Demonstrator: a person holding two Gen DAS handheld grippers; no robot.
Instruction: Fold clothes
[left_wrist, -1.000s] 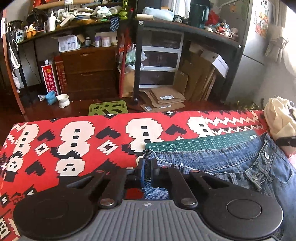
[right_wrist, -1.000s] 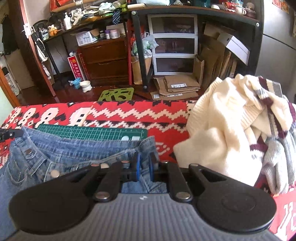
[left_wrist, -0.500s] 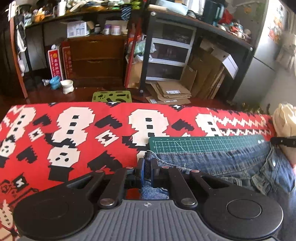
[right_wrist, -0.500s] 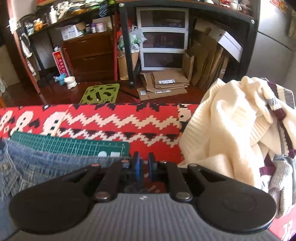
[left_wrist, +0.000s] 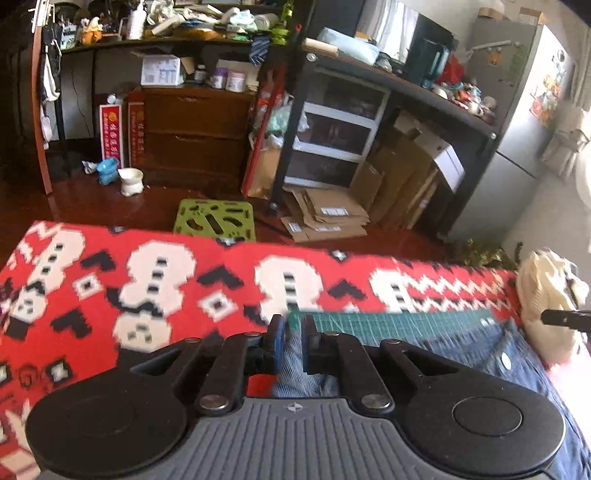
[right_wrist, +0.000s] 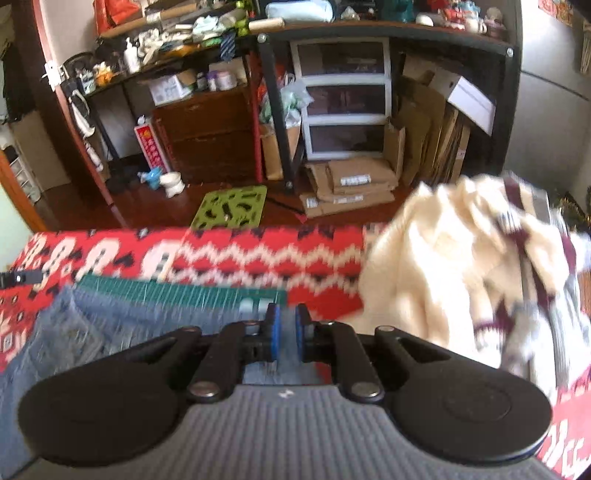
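The jeans (left_wrist: 461, 354) lie spread on a counter covered by a red patterned cloth (left_wrist: 166, 280), their far edge overlapping a green cutting mat (left_wrist: 388, 321). The left tongs (left_wrist: 290, 345) are clamped on the denim at one edge, a strip of blue fabric showing between the blue pads. The right tongs (right_wrist: 286, 338) are clamped on the jeans' other edge, denim visible in the narrow gap. Just beside them to the right sits a heap of cream sweater (right_wrist: 443, 280) with maroon trim, blurred by motion.

Little writing can be read. A red box (left_wrist: 110, 129) on the floor beside the wooden drawers carries yellow characters, too small to make out. White shipping labels sit on the flattened cardboard (left_wrist: 325, 218), their print illegible. The mat's grid markings are smeared.

Each tool's body hides the near part of the jeans. In the left wrist view the other tool's black tip (left_wrist: 565, 319) enters at the right edge.
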